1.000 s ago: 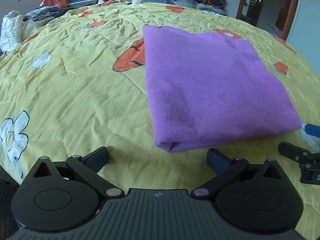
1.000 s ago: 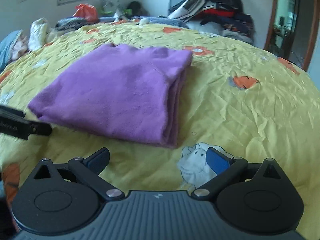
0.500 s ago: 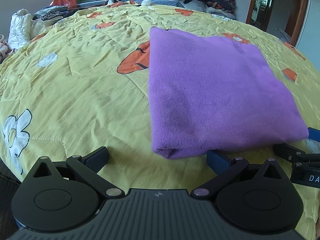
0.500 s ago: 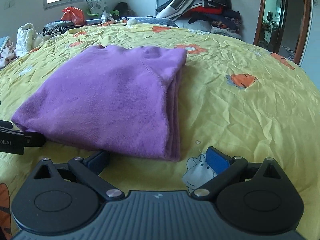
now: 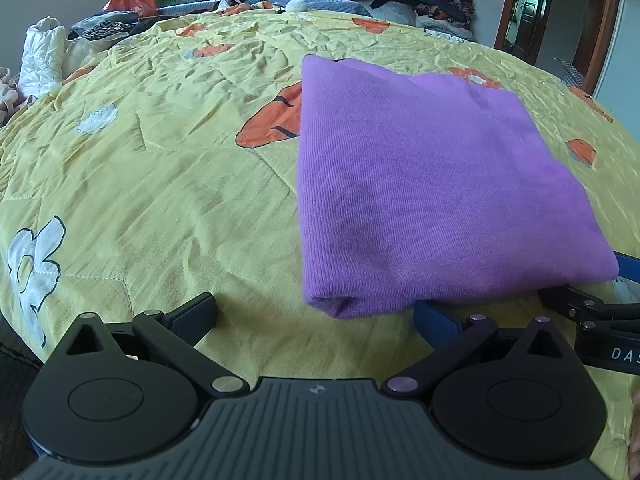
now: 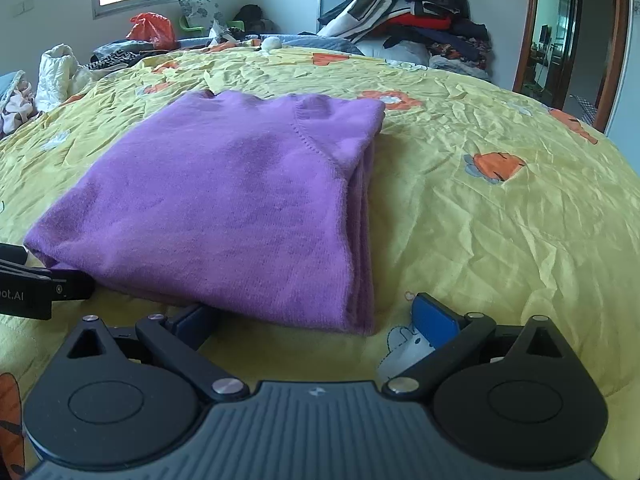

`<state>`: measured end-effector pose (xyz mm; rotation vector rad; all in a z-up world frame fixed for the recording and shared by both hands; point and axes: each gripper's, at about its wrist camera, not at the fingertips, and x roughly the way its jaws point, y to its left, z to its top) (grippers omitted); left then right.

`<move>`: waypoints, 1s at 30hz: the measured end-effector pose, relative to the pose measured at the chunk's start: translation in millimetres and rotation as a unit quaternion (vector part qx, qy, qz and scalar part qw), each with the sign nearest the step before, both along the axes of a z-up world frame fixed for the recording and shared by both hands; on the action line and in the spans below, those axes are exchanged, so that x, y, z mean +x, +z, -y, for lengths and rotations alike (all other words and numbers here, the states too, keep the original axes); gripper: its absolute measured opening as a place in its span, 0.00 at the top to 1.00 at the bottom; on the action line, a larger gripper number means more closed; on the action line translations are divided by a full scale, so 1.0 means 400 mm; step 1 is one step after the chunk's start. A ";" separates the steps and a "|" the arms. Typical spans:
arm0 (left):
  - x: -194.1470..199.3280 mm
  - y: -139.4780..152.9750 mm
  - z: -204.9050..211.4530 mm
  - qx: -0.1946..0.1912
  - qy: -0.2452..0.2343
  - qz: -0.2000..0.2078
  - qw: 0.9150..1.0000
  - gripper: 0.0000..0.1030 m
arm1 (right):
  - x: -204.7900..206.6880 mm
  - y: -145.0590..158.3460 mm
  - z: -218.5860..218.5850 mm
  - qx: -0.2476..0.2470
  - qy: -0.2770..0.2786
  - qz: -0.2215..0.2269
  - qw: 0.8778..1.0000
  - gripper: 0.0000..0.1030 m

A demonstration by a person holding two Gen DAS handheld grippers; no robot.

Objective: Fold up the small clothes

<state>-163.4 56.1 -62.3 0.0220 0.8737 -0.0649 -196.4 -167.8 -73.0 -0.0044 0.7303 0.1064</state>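
Note:
A purple knit garment point(image 5: 420, 184) lies folded in a rectangle on the yellow patterned bedspread point(image 5: 160, 168). My left gripper point(image 5: 316, 312) is open at its near left corner, the right finger tucked under the front fold and the left finger on the sheet. In the right wrist view the same purple garment point(image 6: 240, 208) fills the middle. My right gripper point(image 6: 316, 316) is open across its near right corner, with its left finger under the front edge. Each gripper shows at the edge of the other's view.
Piled clothes point(image 6: 420, 20) sit against the far wall beyond the bed. An orange bag point(image 6: 152, 32) and white bundles point(image 6: 60, 72) lie at the far left near the window. A doorway point(image 6: 560, 40) opens at the right.
Both grippers have moved forward to the garment's near edge, and each now has one finger slid under the front fold. The garment has not shifted.

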 end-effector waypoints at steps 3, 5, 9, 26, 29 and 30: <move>0.000 0.000 0.000 0.000 0.000 0.000 1.000 0.00 | 0.000 -0.001 0.000 0.000 0.001 0.003 1.000 0.00; 0.001 0.000 0.000 0.000 0.000 -0.001 1.000 0.00 | 0.000 -0.001 -0.002 0.000 0.000 0.004 1.000 0.00; 0.001 0.000 0.000 -0.001 0.000 -0.002 1.000 0.00 | 0.000 -0.002 -0.004 0.000 -0.001 0.004 1.000 0.00; -0.004 -0.002 0.000 -0.001 0.002 0.005 1.000 0.00 | 0.002 -0.002 -0.006 0.000 0.000 0.003 1.000 0.00; -0.004 -0.002 0.000 -0.001 0.002 0.005 1.000 0.00 | 0.003 -0.002 -0.007 0.000 0.000 0.003 1.000 0.00; -0.004 -0.002 0.000 -0.001 0.002 0.005 1.000 0.00 | 0.004 -0.002 -0.009 0.000 0.001 0.003 1.000 0.00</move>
